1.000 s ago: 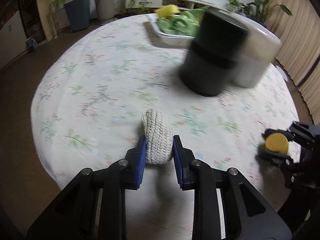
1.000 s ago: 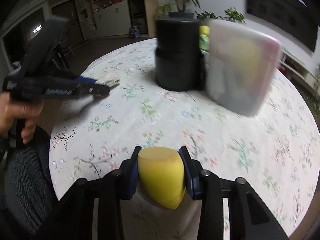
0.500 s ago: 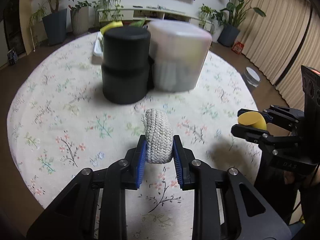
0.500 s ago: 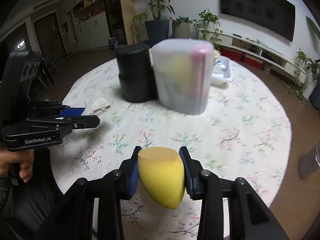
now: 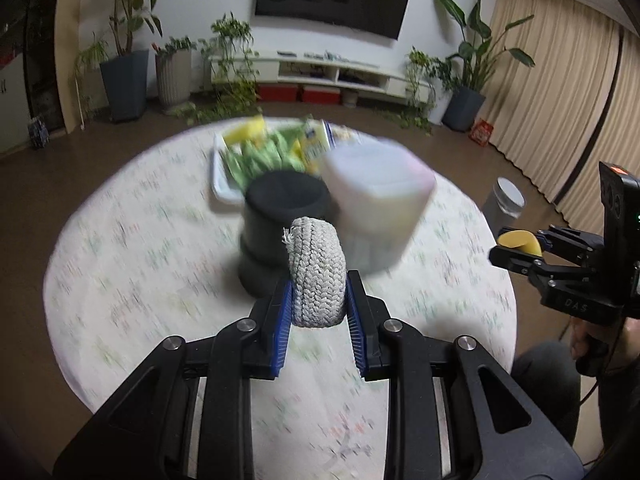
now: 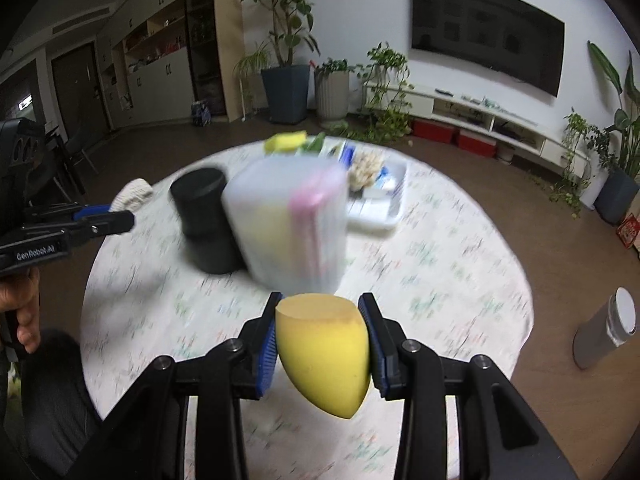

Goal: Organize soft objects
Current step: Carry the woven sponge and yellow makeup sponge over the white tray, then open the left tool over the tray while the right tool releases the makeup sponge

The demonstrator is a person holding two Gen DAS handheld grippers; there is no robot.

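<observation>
The left hand-held gripper (image 5: 319, 300) pinches a grey woven rope roll (image 5: 316, 272) between its blue pads, held above the round counter (image 5: 120, 272) just in front of the black cylinder (image 5: 280, 224). The right hand-held gripper (image 6: 322, 336) clamps a yellow egg-shaped sponge (image 6: 324, 348), lifted on the near side of the frosted plastic container (image 6: 288, 224), which stands touching the black cylinder's right side. Behind the cylinder lies a white tray (image 6: 384, 208) heaped with blurred green and yellow soft items.
</observation>
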